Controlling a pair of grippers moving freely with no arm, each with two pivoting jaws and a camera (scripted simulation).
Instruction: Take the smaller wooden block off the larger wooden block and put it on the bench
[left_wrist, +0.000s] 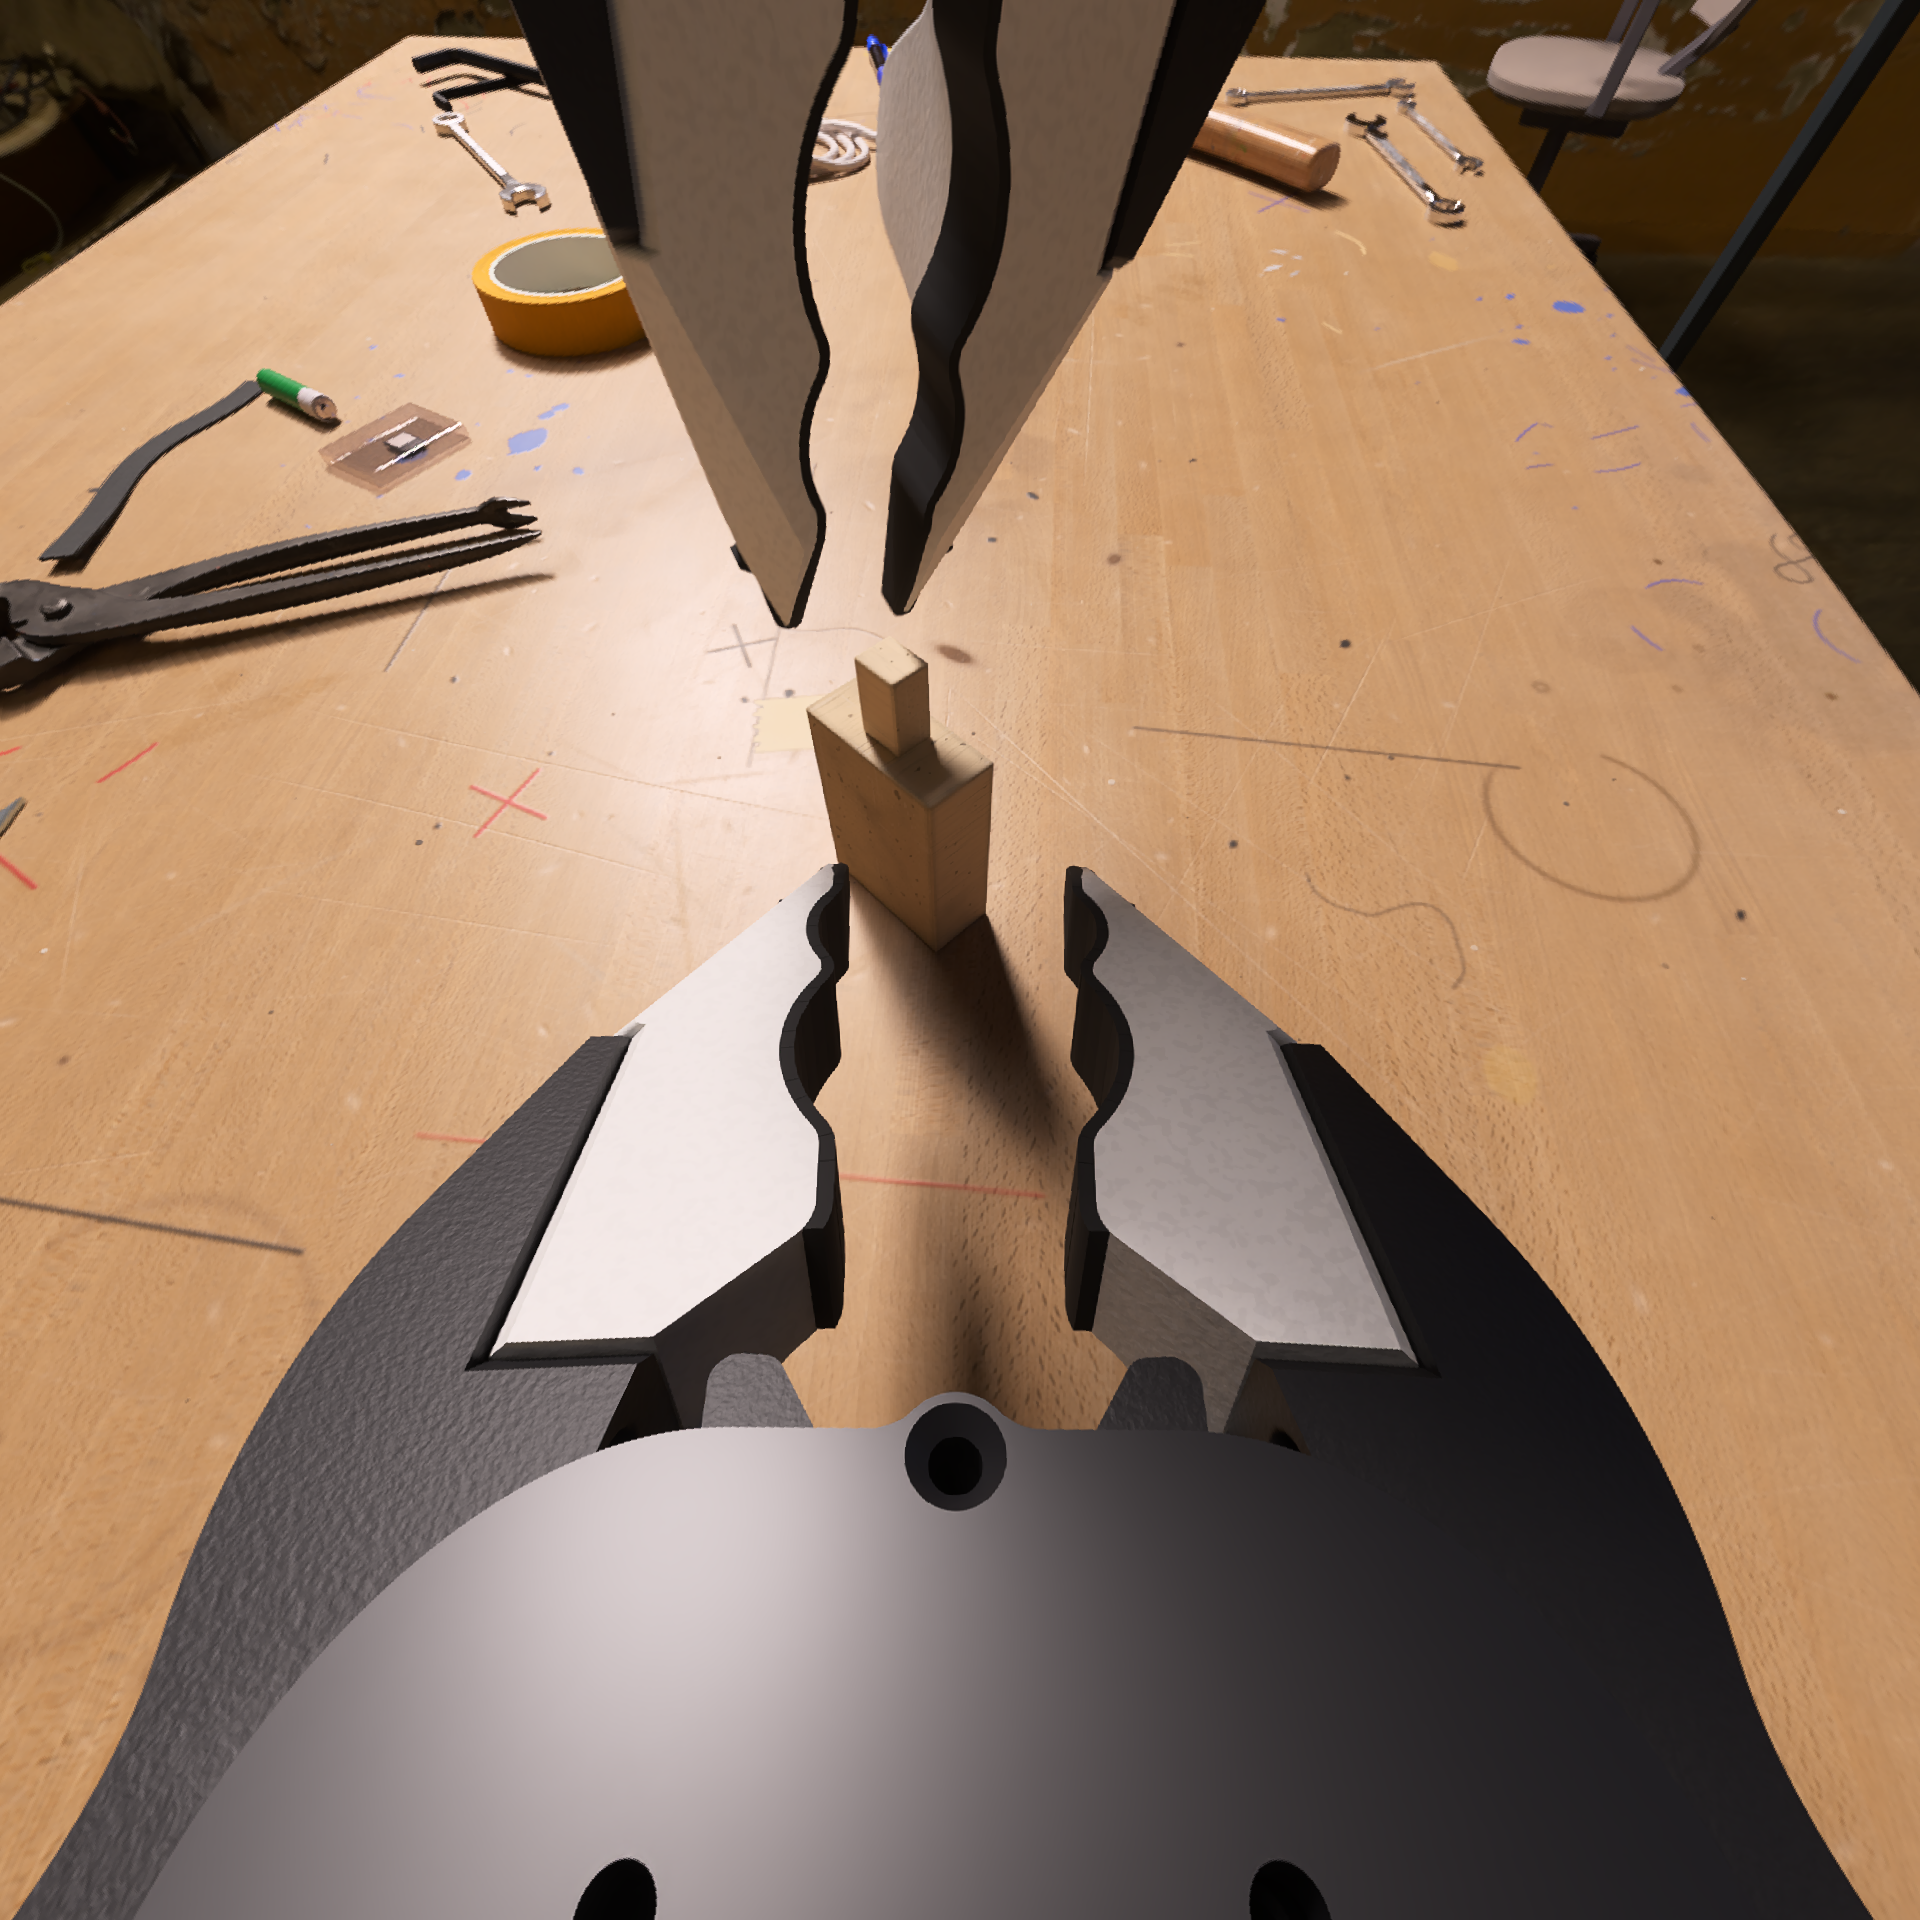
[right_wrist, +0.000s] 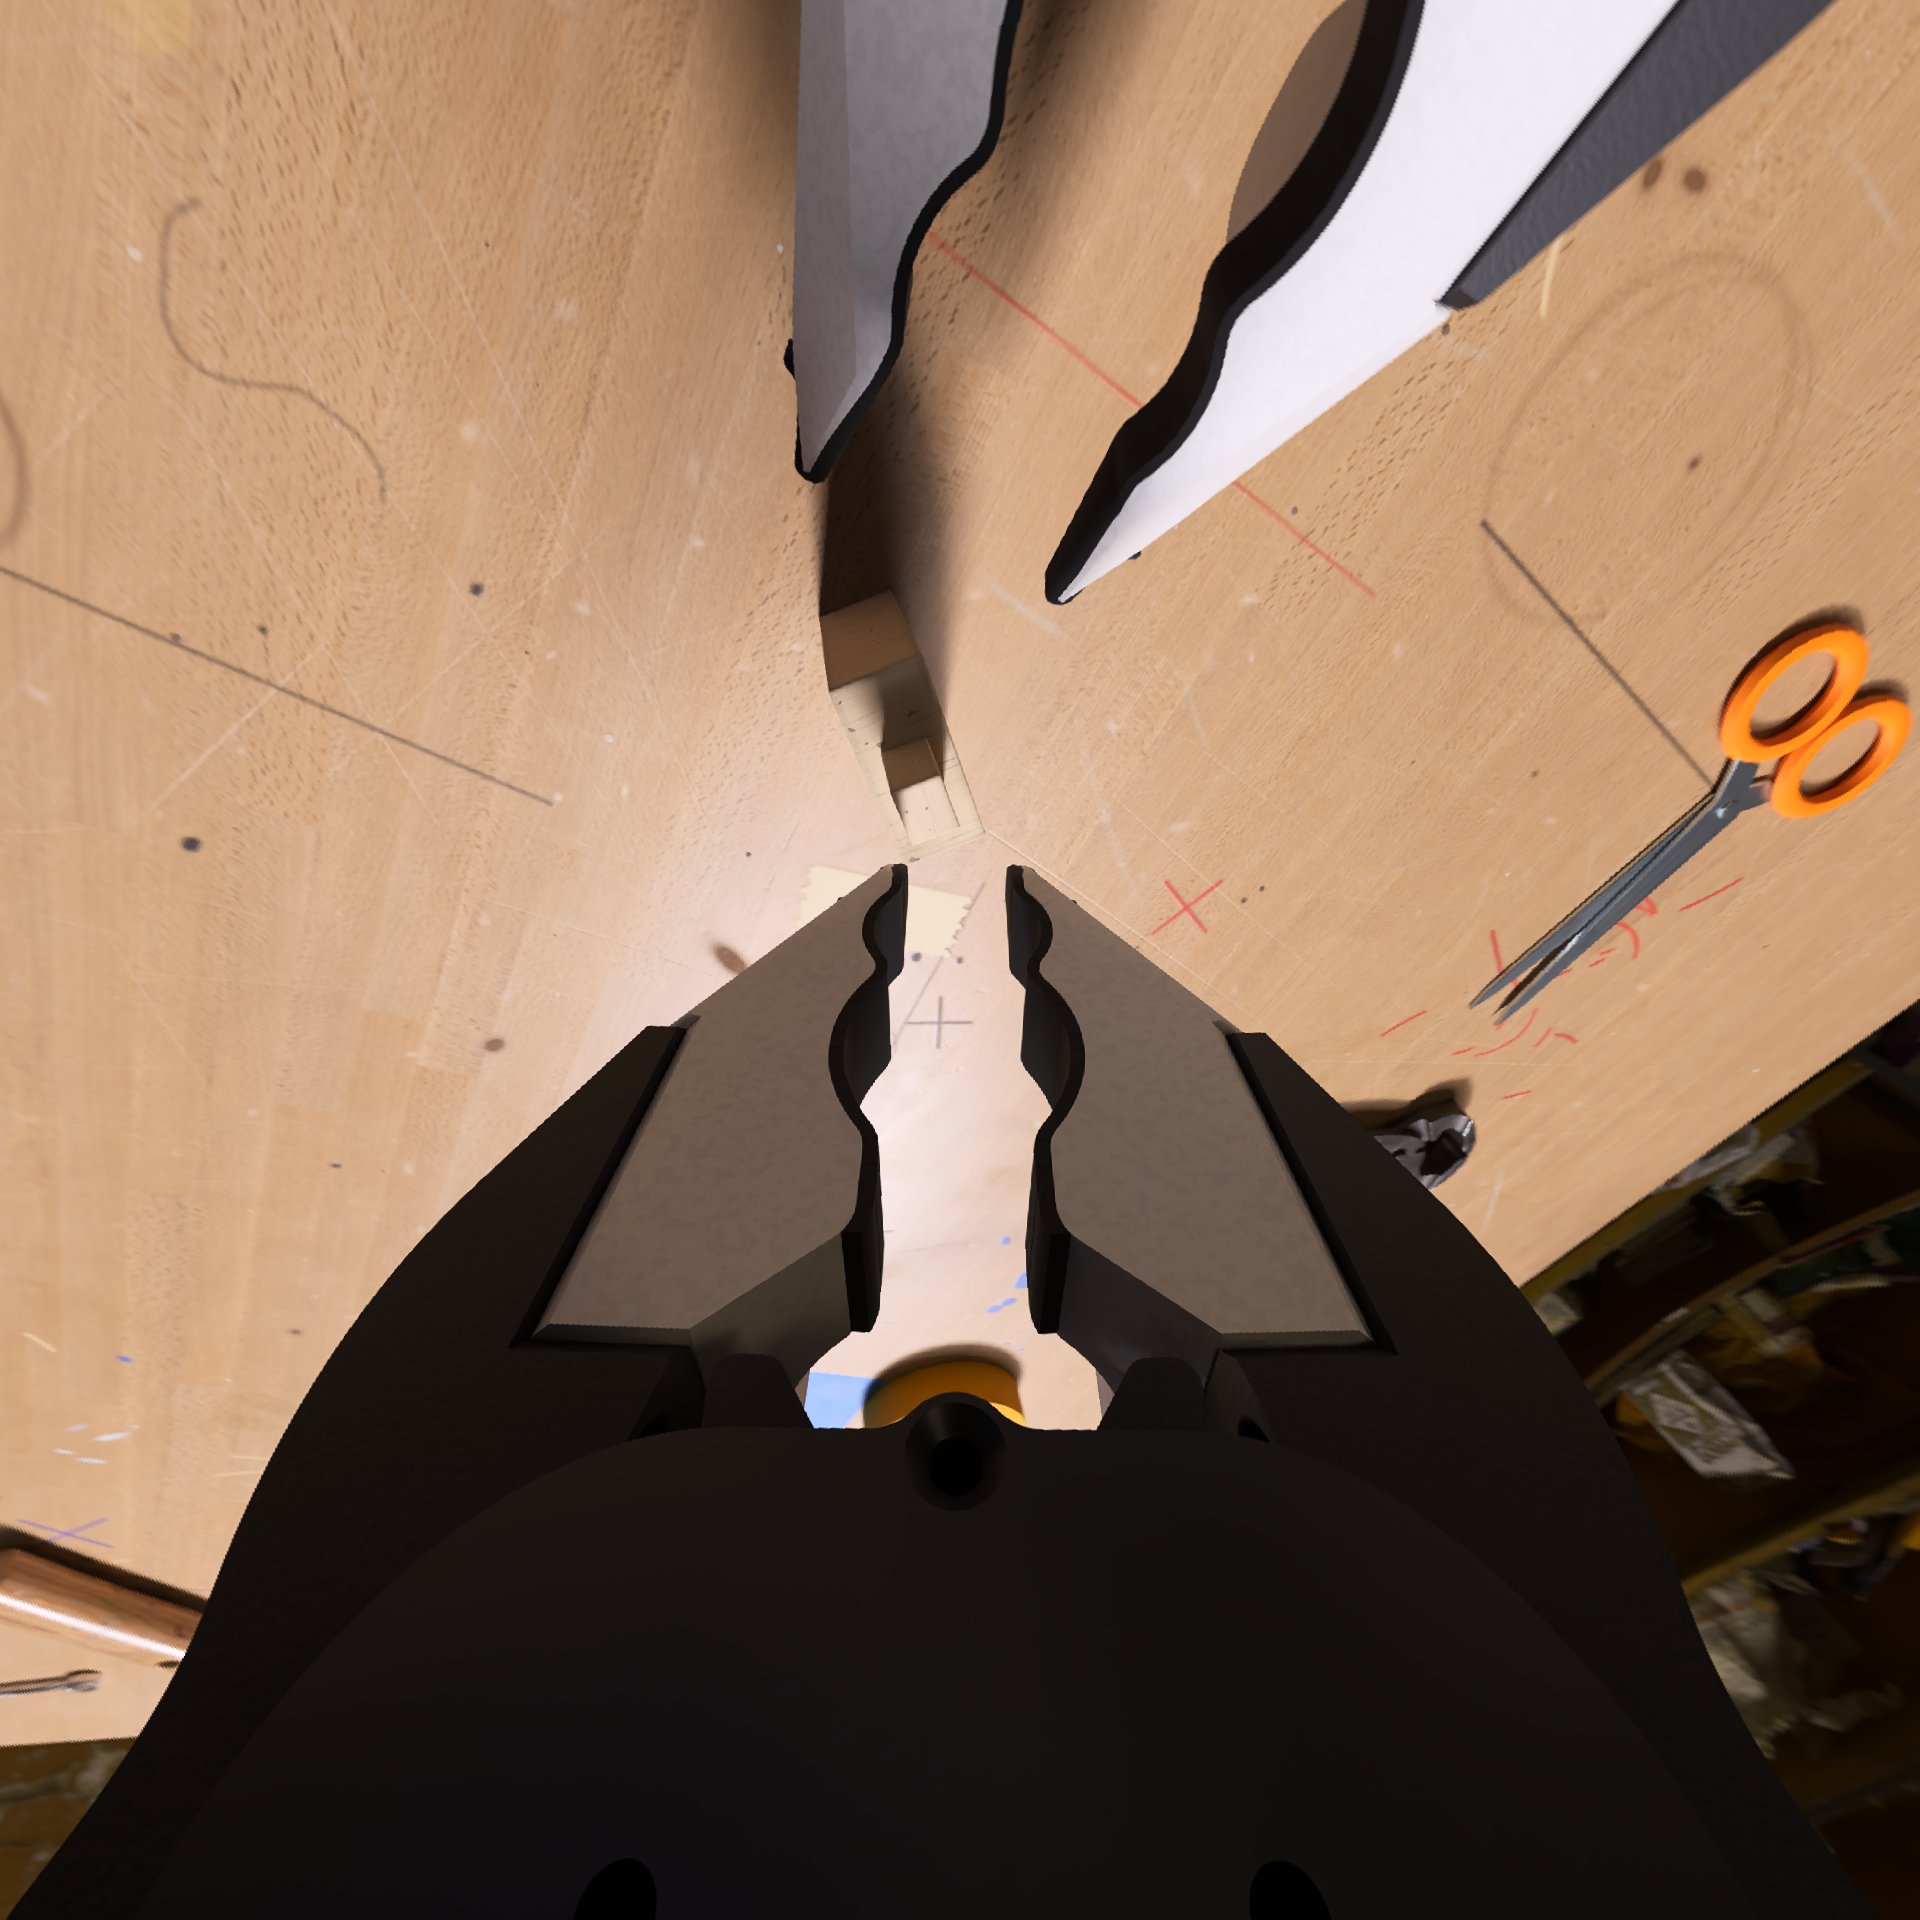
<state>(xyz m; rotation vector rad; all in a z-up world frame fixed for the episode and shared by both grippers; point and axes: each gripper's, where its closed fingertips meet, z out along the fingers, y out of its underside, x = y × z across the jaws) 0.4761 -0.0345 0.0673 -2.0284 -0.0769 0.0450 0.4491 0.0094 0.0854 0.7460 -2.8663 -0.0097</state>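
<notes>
The smaller wooden block (left_wrist: 891, 691) stands on top of the larger wooden block (left_wrist: 904, 831), which stands upright on the bench (left_wrist: 1351, 582). My left gripper (left_wrist: 956, 878) is open and empty, low over the bench, with its fingertips just in front of the larger block's base. My right gripper (left_wrist: 844, 613) hangs down from above, slightly open and empty, its tips a little above and behind the smaller block. In the right wrist view the right gripper (right_wrist: 956, 871) is just short of the smaller block (right_wrist: 925, 790) and the larger block (right_wrist: 862, 639), with the left gripper (right_wrist: 935, 530) beyond.
A yellow tape roll (left_wrist: 556, 291), black pliers (left_wrist: 260, 582), a green marker (left_wrist: 296, 395) and a wrench (left_wrist: 488, 161) lie at the left. A hammer handle (left_wrist: 1268, 151) and wrenches (left_wrist: 1413, 156) lie far right. Orange scissors (right_wrist: 1714, 800) lie near the bench edge.
</notes>
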